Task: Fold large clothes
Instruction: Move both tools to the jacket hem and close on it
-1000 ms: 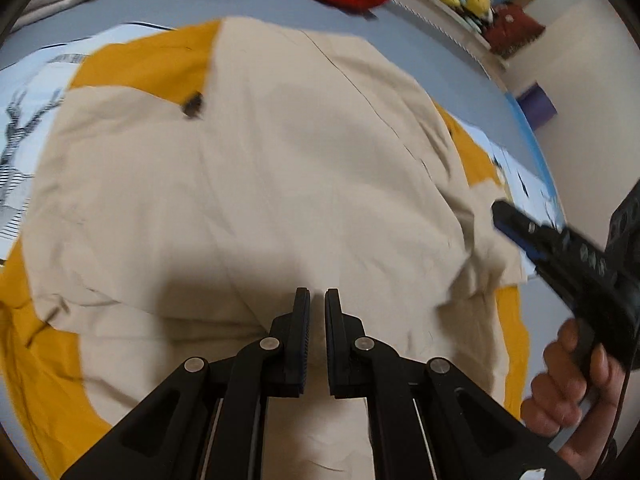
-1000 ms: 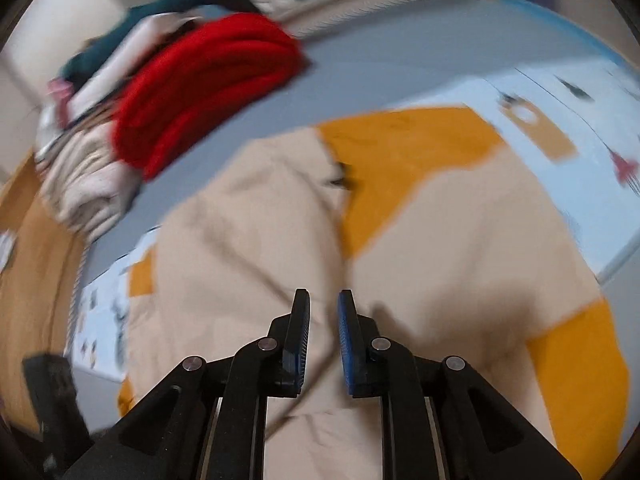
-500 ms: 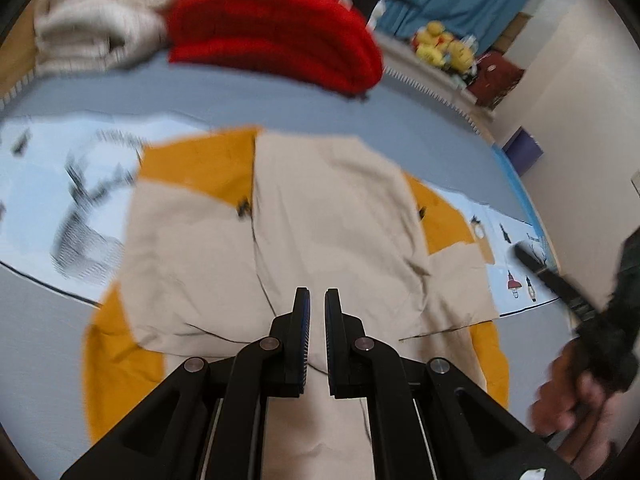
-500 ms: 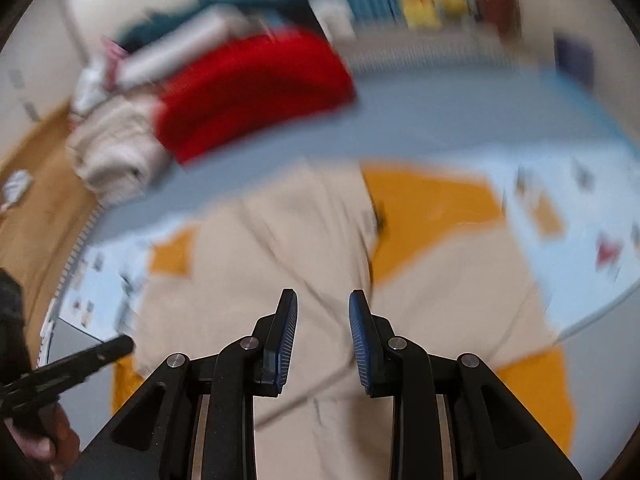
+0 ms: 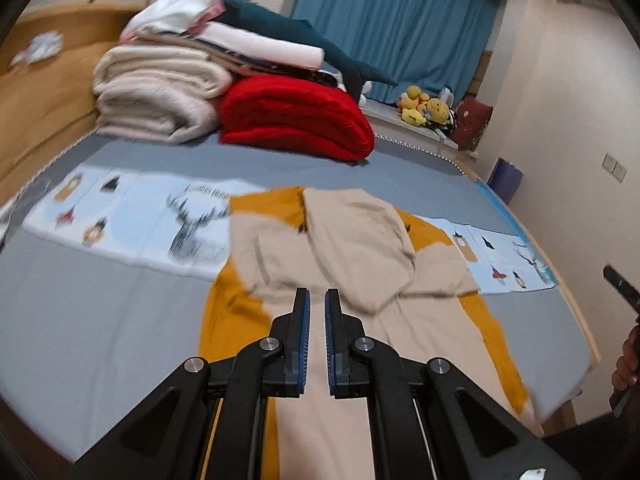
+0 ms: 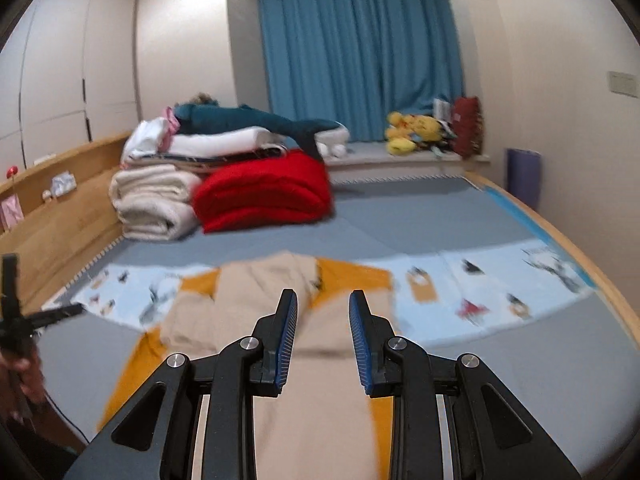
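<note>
- Left gripper (image 5: pixel 316 300): raised above the near part of the garment, jaws nearly together with a thin gap showing, nothing between them
- Right gripper (image 6: pixel 323 304): raised above the garment, jaws spread wide, released, nothing held; its dark tip also shows at the right edge of the left wrist view (image 5: pixel 620 286)
- Beige and mustard-yellow garment (image 5: pixel 352 264): large piece lying on the bed, its far part folded in on itself in beige layers, yellow panels showing at the far corners and along both sides; the near part runs under both grippers toward the cameras (image 6: pixel 320 380)
- Bed (image 5: pixel 100 320): grey cover, wooden surround; a light blue strip printed with deer and small figures (image 5: pixel 132 220) runs across it under the far part of the garment
- Folded red blanket (image 5: pixel 294 118): at the far side of the bed, well apart from the garment
- Cream folded blanket (image 5: pixel 156 94): just left of the red one, with white and teal textiles (image 5: pixel 256 36) stacked above
- Yellow plush toys (image 6: pixel 412 130): on the window ledge, before the blue curtain (image 6: pixel 360 52)
- Purple bin (image 6: pixel 522 176): by the right wall
</note>
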